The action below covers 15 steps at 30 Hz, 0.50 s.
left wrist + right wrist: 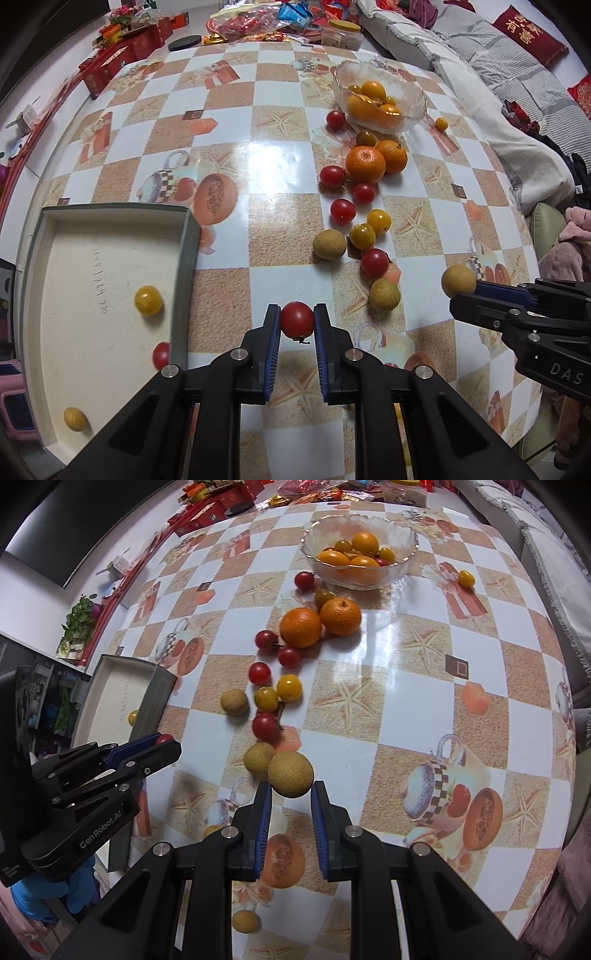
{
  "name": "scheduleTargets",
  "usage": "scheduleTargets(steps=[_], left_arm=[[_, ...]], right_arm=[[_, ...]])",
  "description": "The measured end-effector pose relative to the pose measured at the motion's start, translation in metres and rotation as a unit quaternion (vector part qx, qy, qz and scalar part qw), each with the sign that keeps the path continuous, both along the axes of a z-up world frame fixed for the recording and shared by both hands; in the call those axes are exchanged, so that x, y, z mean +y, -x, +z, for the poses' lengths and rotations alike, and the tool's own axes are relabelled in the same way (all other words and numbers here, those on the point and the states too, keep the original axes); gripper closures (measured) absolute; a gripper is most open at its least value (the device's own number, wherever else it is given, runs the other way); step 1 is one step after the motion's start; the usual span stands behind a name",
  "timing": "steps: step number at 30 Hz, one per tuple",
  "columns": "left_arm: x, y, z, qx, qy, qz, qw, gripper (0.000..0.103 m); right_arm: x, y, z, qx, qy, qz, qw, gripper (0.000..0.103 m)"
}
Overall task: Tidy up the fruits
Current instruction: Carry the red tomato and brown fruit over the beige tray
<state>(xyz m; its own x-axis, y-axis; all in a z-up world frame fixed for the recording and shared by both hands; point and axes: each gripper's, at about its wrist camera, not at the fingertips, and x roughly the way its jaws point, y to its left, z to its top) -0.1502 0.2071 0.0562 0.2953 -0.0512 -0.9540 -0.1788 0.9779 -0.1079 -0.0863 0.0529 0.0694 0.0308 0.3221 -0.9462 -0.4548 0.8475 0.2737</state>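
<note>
My left gripper (296, 320) is shut on a red cherry tomato (296, 318), held just right of a shallow cream tray (110, 258). The tray holds a yellow tomato (148, 300), a red tomato (161, 355) and a longan (75, 418). My right gripper (290, 789) is shut on a tan longan (290, 774); it shows in the left wrist view (459, 281) at the right. Loose fruit lies in a line on the table: two oranges (365, 164), red tomatoes (342, 211), yellow tomatoes (378, 221), longans (329, 244). A glass bowl (416, 96) holds oranges and small tomatoes.
The table has a glossy checkered cloth (258, 155). Red gift boxes (122, 55) and snack packets (280, 18) crowd its far edge. A sofa with cushions (517, 74) runs along the right. One yellow tomato (466, 578) lies apart, right of the bowl. A longan (245, 921) lies near the table's front.
</note>
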Motion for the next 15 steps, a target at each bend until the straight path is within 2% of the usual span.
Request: scheduleTargets(steps=[8,15], left_arm=[[0.027,0.026,0.024,-0.017,-0.001,0.025,0.9995,0.084],[0.062,0.046,0.034,-0.026,-0.008,0.059,0.9979,0.084]], right_arm=[[0.033,0.011,0.014,-0.009,0.001,0.030,1.000,0.080],[0.069,0.019,0.023,-0.016,-0.001,0.061,0.998,0.080]])
